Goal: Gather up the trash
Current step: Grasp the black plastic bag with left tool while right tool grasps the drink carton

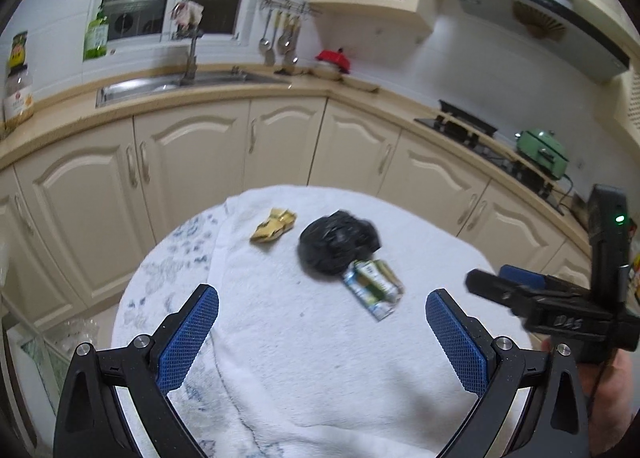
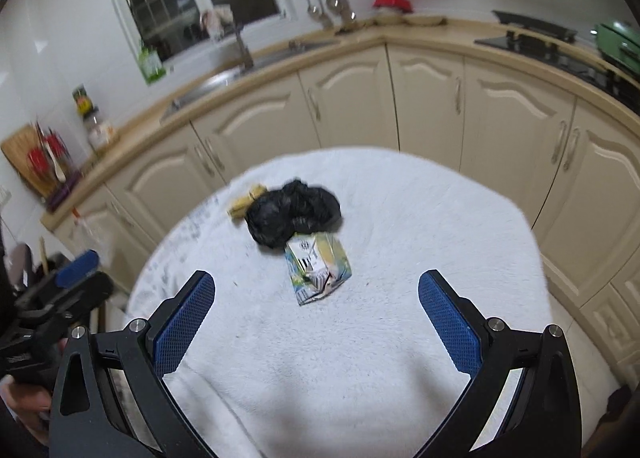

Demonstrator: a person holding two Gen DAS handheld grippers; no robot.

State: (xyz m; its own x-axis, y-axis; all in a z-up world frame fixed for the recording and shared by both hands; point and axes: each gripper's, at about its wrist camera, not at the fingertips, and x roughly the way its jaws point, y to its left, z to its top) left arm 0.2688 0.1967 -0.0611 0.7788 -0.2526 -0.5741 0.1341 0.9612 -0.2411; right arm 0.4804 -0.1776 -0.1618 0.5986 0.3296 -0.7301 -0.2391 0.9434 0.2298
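Three pieces of trash lie on a round table under a white towel [image 1: 320, 358] [image 2: 400, 218]. A crumpled black plastic bag [image 1: 336, 242] [image 2: 292, 214] sits in the middle. A flattened green and white carton [image 1: 374, 288] [image 2: 318, 268] touches its near side. A crumpled yellow wrapper [image 1: 274, 226] [image 2: 246, 202] lies to the bag's left, half hidden behind it in the right wrist view. My left gripper [image 1: 322, 310] is open, short of the trash, nothing between its fingers. My right gripper [image 2: 316, 296] is open too, hovering just before the carton.
Cream kitchen cabinets [image 1: 192, 162] curve round behind the table, with a sink [image 1: 168, 86], a hob [image 1: 468, 126] and a green cooker [image 1: 544, 152] on the counter. The right gripper's body [image 1: 560, 302] shows at the left wrist view's right edge. A hand [image 2: 24, 398] holds the left one.
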